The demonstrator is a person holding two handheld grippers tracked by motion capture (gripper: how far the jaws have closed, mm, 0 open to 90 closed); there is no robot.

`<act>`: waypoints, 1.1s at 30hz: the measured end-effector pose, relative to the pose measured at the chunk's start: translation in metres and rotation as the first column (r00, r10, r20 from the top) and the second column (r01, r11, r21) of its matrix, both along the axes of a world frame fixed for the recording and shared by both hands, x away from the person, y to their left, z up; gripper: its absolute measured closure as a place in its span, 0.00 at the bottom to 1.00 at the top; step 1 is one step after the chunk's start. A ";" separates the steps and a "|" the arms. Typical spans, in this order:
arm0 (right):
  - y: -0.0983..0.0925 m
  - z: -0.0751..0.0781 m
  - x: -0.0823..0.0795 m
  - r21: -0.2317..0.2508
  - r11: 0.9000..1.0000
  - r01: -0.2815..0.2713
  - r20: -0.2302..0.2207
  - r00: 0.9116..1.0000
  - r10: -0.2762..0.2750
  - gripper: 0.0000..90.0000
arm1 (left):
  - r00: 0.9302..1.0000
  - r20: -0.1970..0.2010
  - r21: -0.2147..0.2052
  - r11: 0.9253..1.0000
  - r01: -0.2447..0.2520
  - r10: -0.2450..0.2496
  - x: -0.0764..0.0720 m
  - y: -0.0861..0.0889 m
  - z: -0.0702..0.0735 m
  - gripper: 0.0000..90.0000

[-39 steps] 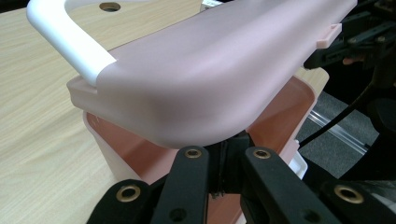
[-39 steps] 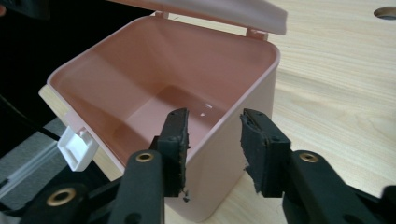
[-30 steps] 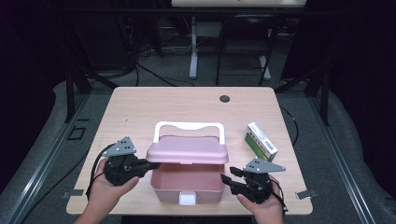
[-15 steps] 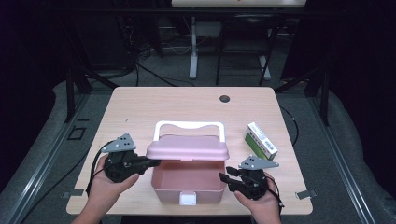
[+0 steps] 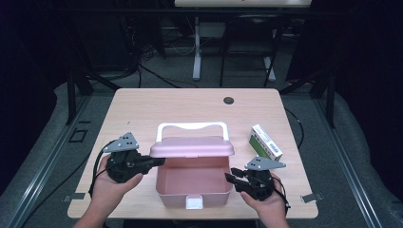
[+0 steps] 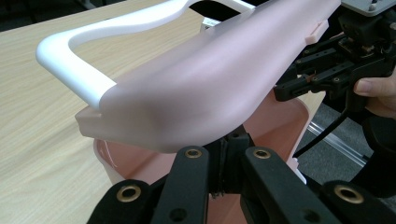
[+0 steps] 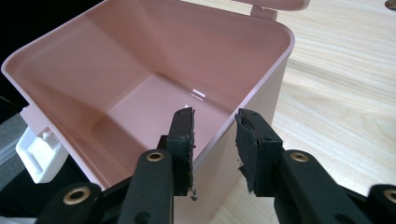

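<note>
Pink box (image 5: 192, 185) sits at the table's near edge, middle. Its lid (image 5: 192, 147) is pinched at one end by the left hand-held gripper (image 5: 157, 162), kept raised for access. The right hand-held gripper (image 7: 214, 140), jaws just closing, straddles the box wall, seemingly to steady it, contact unclear.

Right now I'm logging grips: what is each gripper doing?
Left gripper: shut on the pink lid.
Right gripper: fingers have just been closing astride the box wall, not yet pressing.
</note>
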State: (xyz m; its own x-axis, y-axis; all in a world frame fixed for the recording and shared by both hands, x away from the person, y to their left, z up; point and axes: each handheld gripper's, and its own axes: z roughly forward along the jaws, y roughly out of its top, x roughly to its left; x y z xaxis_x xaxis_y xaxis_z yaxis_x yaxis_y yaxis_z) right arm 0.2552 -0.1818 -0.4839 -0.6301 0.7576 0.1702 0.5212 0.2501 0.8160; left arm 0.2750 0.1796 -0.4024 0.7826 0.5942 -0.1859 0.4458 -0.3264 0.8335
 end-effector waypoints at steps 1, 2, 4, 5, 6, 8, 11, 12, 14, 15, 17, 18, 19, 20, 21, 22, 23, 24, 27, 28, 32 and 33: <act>0.000 0.000 0.001 0.002 1.000 0.002 -0.007 1.000 -0.002 0.75 | 1.000 0.001 0.003 1.000 -0.002 0.002 0.000 -0.001 0.000 1.00; 0.000 0.000 0.001 0.003 1.000 0.002 -0.006 1.000 -0.002 0.75 | 1.000 0.001 0.003 1.000 -0.002 0.002 0.000 -0.001 0.000 1.00; 0.000 0.000 0.001 0.003 1.000 0.006 -0.007 1.000 -0.006 0.75 | 1.000 0.002 0.011 1.000 -0.002 0.002 0.000 -0.001 0.002 1.00; 0.000 0.000 0.000 -0.001 1.000 0.007 -0.007 1.000 -0.007 0.74 | 1.000 0.003 0.012 1.000 -0.003 0.003 0.000 -0.001 0.002 1.00; 0.000 0.000 0.000 -0.001 1.000 0.007 -0.007 1.000 -0.007 0.74 | 1.000 0.003 0.012 1.000 -0.003 0.003 0.000 -0.001 0.002 1.00; -0.001 0.002 -0.002 0.018 1.000 0.008 0.003 1.000 -0.008 0.73 | 1.000 0.006 0.008 1.000 -0.005 0.005 0.001 -0.001 0.002 1.00; -0.002 0.005 -0.004 0.021 1.000 0.000 0.021 1.000 -0.001 0.74 | 1.000 0.013 0.006 1.000 -0.005 0.005 0.003 -0.001 0.004 1.00; -0.003 0.007 -0.005 0.024 1.000 -0.002 0.031 1.000 0.002 0.76 | 1.000 0.014 0.003 1.000 -0.006 0.006 0.003 -0.001 0.004 1.00; -0.004 0.010 -0.009 0.040 0.999 -0.012 0.053 0.999 0.010 0.82 | 1.000 0.020 0.000 1.000 -0.008 0.008 0.004 -0.001 0.004 1.00; -0.004 0.011 -0.010 0.045 0.999 -0.018 0.057 0.998 0.015 0.84 | 1.000 0.021 -0.004 1.000 -0.010 0.010 0.005 -0.001 0.005 1.00; -0.003 0.011 -0.012 0.053 0.998 -0.039 0.060 0.998 0.036 0.87 | 1.000 0.020 -0.006 1.000 -0.014 0.014 0.005 -0.001 0.005 1.00; -0.003 0.011 -0.012 0.053 0.998 -0.039 0.060 0.998 0.036 0.87 | 1.000 0.020 -0.006 1.000 -0.014 0.014 0.005 -0.001 0.005 1.00; 0.001 0.011 -0.013 0.043 0.997 -0.071 0.060 0.996 0.069 0.91 | 1.000 0.024 -0.007 1.000 -0.015 0.015 0.007 0.000 0.006 1.00; 0.001 0.011 -0.013 0.043 0.997 -0.071 0.060 0.996 0.069 0.91 | 1.000 0.024 -0.007 1.000 -0.015 0.015 0.007 0.000 0.006 1.00; 0.004 0.011 -0.013 0.032 0.996 -0.084 0.064 0.995 0.082 0.93 | 1.000 0.023 -0.005 1.000 -0.017 0.017 0.007 0.000 0.006 1.00; 0.007 0.009 -0.013 0.019 0.995 -0.099 0.062 0.993 0.097 0.96 | 1.000 0.022 -0.007 1.000 -0.018 0.018 0.007 0.000 0.007 1.00; 0.011 0.007 -0.013 0.004 0.992 -0.123 0.050 0.991 0.122 0.98 | 1.000 0.021 -0.004 1.000 -0.018 0.018 0.008 0.000 0.007 1.00; 0.011 0.007 -0.013 0.004 0.992 -0.123 0.050 0.991 0.122 0.98 | 1.000 0.021 -0.004 1.000 -0.018 0.018 0.008 0.000 0.007 1.00; 0.016 0.004 -0.012 -0.025 0.992 -0.127 0.038 0.991 0.128 1.00 | 0.999 0.025 0.002 1.000 -0.022 0.022 0.008 -0.001 0.008 1.00; 0.016 0.004 -0.012 -0.025 0.992 -0.127 0.038 0.991 0.128 1.00 | 0.999 0.025 0.002 1.000 -0.022 0.022 0.008 -0.001 0.008 1.00; 0.016 0.001 -0.011 -0.012 0.992 -0.122 0.021 0.992 0.122 1.00 | 0.999 0.029 0.001 1.000 -0.021 0.021 0.009 -0.001 0.008 1.00; 0.017 -0.001 -0.011 -0.011 0.992 -0.123 0.013 0.992 0.123 1.00 | 0.999 0.029 0.000 1.000 -0.023 0.023 0.009 -0.001 0.009 1.00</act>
